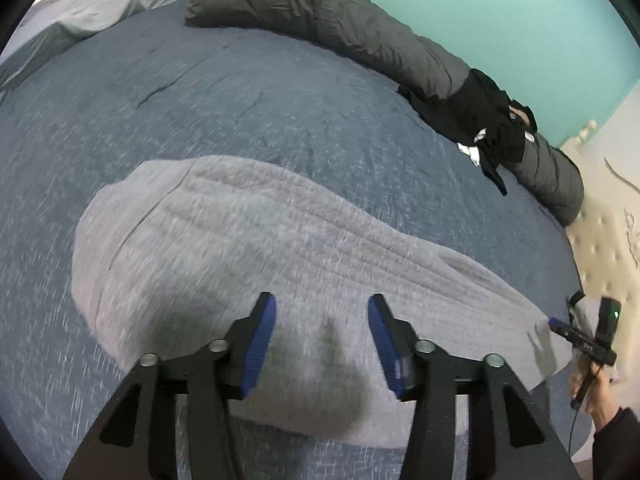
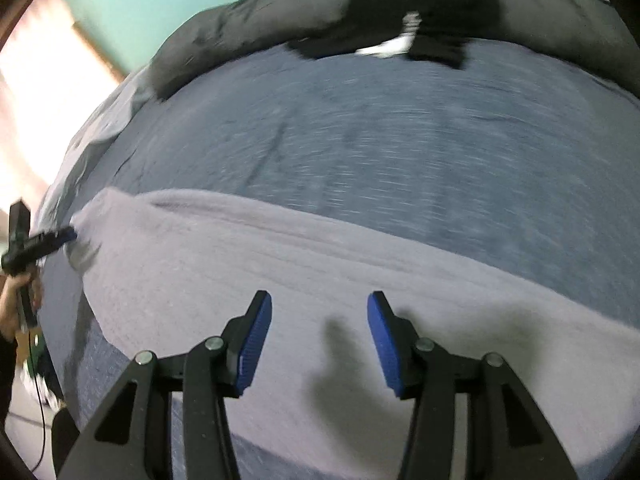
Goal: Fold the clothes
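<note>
A light grey knitted garment (image 1: 256,248) lies flat on the blue bedspread (image 1: 224,100); it also shows in the right wrist view (image 2: 280,264). My left gripper (image 1: 322,308) hovers open over its near edge, holding nothing. My right gripper (image 2: 320,304) is open and empty above the garment's other end. Each gripper shows small at the edge of the other view: the right one (image 1: 560,325) at the garment's right end, the left one (image 2: 66,235) at its left end.
A long dark grey bolster (image 1: 340,20) lies along the far side of the bed. A heap of black clothes (image 1: 480,116) rests on it, also seen in the right wrist view (image 2: 432,12). A padded cream headboard (image 1: 600,240) stands at right.
</note>
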`<action>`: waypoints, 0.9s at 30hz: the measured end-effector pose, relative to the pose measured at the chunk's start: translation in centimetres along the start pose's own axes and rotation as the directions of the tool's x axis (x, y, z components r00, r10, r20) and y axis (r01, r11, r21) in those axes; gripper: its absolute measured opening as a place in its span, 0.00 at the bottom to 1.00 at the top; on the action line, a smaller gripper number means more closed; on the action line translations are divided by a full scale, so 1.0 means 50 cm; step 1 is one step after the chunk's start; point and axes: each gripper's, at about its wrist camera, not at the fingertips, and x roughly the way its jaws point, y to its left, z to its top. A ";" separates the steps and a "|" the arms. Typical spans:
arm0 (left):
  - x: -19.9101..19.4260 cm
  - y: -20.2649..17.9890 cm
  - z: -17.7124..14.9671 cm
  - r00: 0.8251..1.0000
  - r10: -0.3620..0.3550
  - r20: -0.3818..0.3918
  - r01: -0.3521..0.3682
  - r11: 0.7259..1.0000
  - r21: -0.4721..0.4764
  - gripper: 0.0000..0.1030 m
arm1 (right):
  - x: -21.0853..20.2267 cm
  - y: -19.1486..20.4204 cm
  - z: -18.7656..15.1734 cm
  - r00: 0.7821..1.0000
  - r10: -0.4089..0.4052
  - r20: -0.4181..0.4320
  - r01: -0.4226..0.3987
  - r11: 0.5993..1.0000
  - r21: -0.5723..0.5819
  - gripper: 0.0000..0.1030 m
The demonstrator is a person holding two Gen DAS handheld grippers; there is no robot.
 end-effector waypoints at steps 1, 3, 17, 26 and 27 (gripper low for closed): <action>0.003 0.000 0.003 1.000 -0.004 -0.002 0.004 1.000 0.004 0.52 | 0.017 0.015 0.010 1.000 0.008 -0.008 -0.008 1.000 -0.020 0.49; 0.006 -0.001 0.006 1.000 -0.005 0.000 0.005 1.000 0.019 0.52 | 0.050 0.045 0.025 0.999 0.025 -0.024 -0.026 0.998 -0.065 0.50; 0.032 0.010 0.018 1.000 -0.016 -0.010 0.017 0.999 0.046 0.55 | 0.207 0.174 0.081 0.991 -0.001 -0.131 -0.034 0.964 -0.265 0.50; 0.041 0.014 0.010 1.000 -0.024 -0.015 0.025 0.999 0.040 0.55 | 0.216 0.191 0.063 0.992 -0.061 -0.111 0.019 0.939 -0.343 0.05; 0.041 0.015 0.009 1.000 -0.025 -0.016 0.025 0.999 0.039 0.56 | 0.214 0.193 0.060 0.992 -0.062 -0.109 0.020 0.936 -0.352 0.03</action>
